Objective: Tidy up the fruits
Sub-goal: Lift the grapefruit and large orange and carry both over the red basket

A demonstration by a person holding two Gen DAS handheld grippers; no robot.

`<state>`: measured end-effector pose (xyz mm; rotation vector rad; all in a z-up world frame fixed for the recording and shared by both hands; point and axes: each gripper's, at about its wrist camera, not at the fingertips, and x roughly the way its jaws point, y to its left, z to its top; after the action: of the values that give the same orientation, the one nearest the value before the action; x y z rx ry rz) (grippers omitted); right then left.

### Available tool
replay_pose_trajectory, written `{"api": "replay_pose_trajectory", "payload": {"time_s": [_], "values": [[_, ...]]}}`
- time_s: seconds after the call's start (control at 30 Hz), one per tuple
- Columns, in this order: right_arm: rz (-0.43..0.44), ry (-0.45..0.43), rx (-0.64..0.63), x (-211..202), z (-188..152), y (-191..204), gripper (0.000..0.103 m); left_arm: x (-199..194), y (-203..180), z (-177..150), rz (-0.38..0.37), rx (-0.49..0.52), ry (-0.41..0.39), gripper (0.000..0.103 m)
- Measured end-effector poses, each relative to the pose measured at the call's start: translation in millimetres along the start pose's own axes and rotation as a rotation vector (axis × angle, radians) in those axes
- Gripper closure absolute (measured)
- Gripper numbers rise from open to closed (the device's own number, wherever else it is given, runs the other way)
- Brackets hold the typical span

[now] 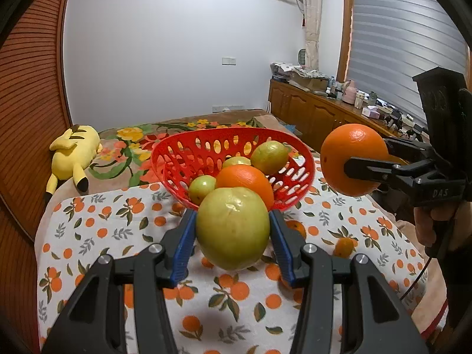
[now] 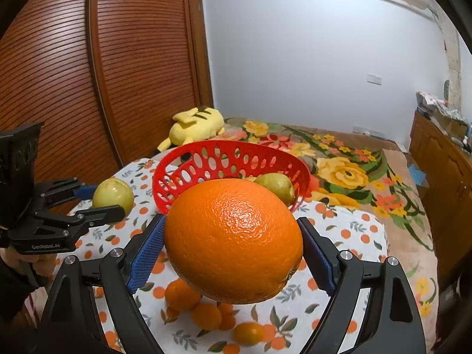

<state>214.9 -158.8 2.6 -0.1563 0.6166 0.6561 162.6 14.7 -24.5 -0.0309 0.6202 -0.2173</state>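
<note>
The bed (image 1: 224, 118) carries a floral blanket (image 2: 348, 174), and over its near part lies a white cloth printed with oranges (image 1: 97, 230). A yellow plush toy (image 1: 73, 153) lies on the blanket beside the wooden slatted door (image 2: 59, 73). The red perforated basket (image 1: 177, 159) stands on the printed cloth, tilted with its opening toward the cameras; it holds one orange (image 1: 247, 180) and three green fruits: one at the far right wall (image 1: 270, 156), one at the back (image 1: 236, 161), one at the front left (image 1: 202, 188). The left gripper (image 1: 233, 236) is clamped on a large green fruit (image 1: 233, 230), both blue pads pressed against its sides, clear of the cloth and in front of the basket. The right gripper (image 2: 233, 247) grips a large orange (image 2: 233, 244) between its blue pads, raised off the cloth to the right of the basket. Several small oranges (image 2: 206, 314) lie loose on the cloth beneath it.
</note>
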Motion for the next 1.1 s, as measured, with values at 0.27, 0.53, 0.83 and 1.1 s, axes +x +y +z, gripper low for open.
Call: {"api": "replay_pose_trajectory", "payload": {"time_s": [0.27,0.53,0.83,1.1], "values": [[0.013,0.033,-0.023,34,15,-5,0.014,21,19,18,-0.005,-0.014,0.0,0.055],[0.035,0.059,-0.06,64,37,-4,0.014,41,37,34,-0.012,-0.027,0.001,0.055],[0.043,0.096,-0.12,109,63,1,0.014,57,53,51,-0.011,-0.03,-0.009,0.055],[0.03,0.152,-0.129,140,68,-8,0.014,64,65,58,-0.014,-0.042,-0.017,0.055]]}}
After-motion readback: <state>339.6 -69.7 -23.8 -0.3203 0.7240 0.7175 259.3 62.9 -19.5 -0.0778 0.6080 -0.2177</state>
